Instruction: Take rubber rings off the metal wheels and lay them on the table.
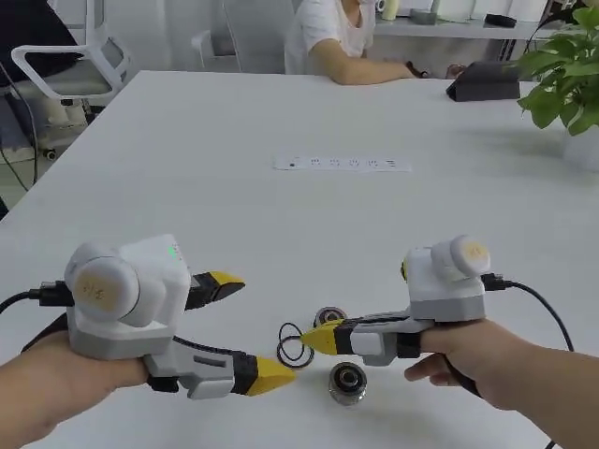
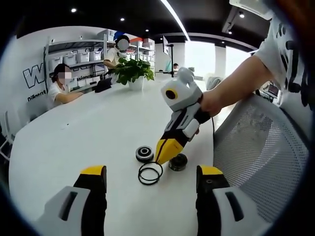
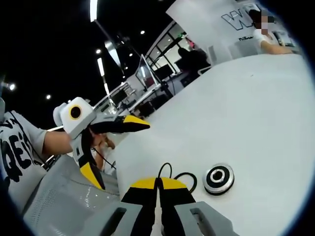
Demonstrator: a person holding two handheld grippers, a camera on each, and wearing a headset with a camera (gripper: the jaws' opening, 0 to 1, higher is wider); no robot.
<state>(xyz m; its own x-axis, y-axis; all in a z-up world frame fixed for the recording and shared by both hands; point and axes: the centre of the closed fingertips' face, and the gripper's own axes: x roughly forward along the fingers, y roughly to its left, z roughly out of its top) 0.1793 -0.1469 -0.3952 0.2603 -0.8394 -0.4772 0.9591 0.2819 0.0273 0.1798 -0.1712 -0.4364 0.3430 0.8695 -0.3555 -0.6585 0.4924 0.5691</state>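
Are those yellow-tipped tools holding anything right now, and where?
Left gripper: open, nothing held. Right gripper: jaws shut at the rim of the rubber rings; whether they pinch one cannot be told.

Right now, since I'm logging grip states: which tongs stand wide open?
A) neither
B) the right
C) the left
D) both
C: the left tongs have their yellow tips spread wide, while the right tongs are pressed together beside the rubber rings.
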